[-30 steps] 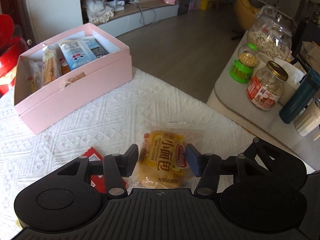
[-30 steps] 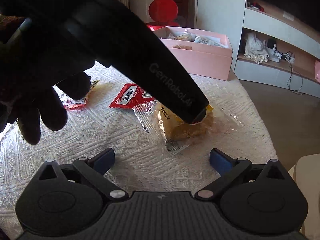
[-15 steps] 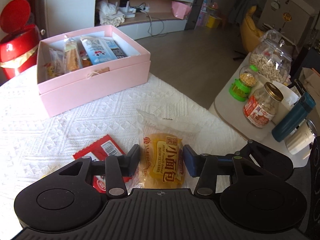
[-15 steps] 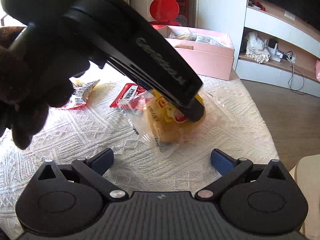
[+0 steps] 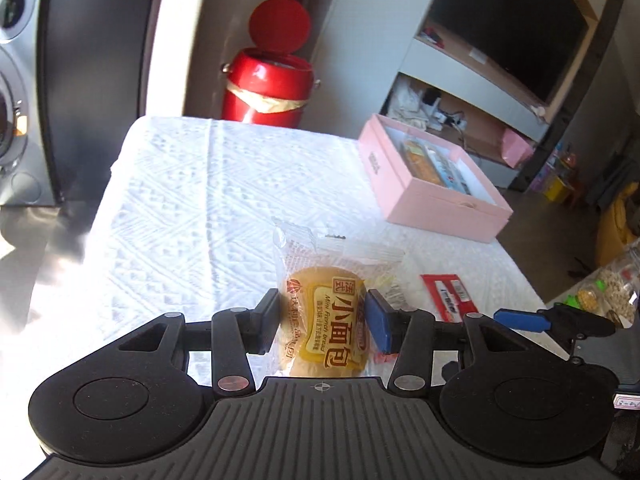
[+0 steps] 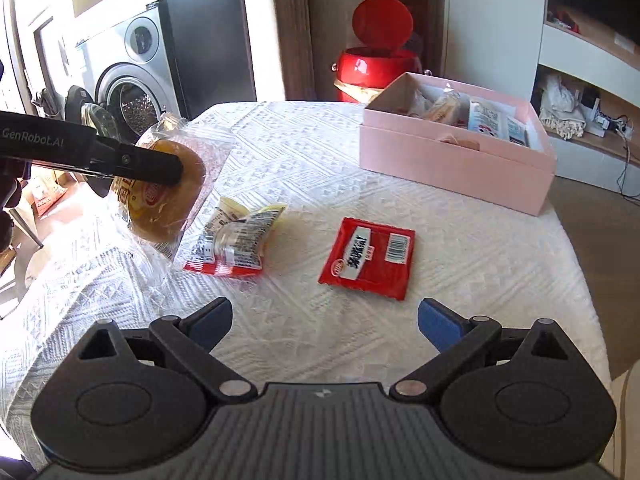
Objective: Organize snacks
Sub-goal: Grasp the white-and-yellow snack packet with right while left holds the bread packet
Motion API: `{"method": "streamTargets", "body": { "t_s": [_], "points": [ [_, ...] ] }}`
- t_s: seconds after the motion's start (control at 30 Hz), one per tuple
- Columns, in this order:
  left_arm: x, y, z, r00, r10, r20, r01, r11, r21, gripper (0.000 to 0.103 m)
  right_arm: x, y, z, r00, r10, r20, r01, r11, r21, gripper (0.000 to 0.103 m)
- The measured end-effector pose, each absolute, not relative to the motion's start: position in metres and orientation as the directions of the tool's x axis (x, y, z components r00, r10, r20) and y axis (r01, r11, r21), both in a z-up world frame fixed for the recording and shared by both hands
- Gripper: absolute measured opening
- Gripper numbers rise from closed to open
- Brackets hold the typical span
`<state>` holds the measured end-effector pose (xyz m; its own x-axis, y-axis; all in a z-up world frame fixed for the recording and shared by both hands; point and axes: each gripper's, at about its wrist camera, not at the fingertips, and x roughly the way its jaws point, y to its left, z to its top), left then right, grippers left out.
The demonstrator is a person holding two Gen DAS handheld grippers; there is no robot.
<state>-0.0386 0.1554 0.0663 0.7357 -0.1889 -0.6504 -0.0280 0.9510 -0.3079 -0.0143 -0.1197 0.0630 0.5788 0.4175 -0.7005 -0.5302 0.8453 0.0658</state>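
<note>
My left gripper [image 5: 322,322] is clamped on a mini bread bun in its clear wrapper [image 5: 325,316], the pads pressing both sides and holding it above the white tablecloth [image 5: 192,208]. My right gripper [image 6: 325,322] stands wide with nothing between its fingers, hanging over the near part of the cloth.

Only the right wrist view shows the bun from the side, off the cloth at the left edge of the table, with loose wrapper drooping below it. That view also shows a crumpled red-and-clear snack packet [image 6: 232,240] lying just right of the bun, and the front of a flat red sachet [image 6: 368,258] near the middle. In the left wrist view just a strip of that sachet shows, and the crumpled packet is mostly hidden behind the bun.

The pink box [image 6: 456,160] sits open at the far right corner, already holding several packets; the left view shows its right wall close to the table edge. Between the sachet and the box the cloth is bare. Beyond the far edge stands a red bin [image 5: 268,88] with its lid up.
</note>
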Motion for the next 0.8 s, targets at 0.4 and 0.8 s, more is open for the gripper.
{"method": "streamTargets", "body": {
  "t_s": [0.4, 0.8],
  "points": [
    [-0.055, 0.171, 0.044, 0.7, -0.196, -0.686, -0.078, 0.935, -0.347, 0.051, 0.032, -0.011, 0.043, 0.536, 0.398, -0.745, -0.576, 0.817, 0.022, 0.06],
    [-0.025, 0.086, 0.041, 0.641, -0.384, -0.664, 0.151, 0.912, -0.381, 0.046, 0.009, -0.129, 0.071, 0.661, 0.275, -0.698, -0.422, 0.905, -0.044, 0.054]
  ]
}}
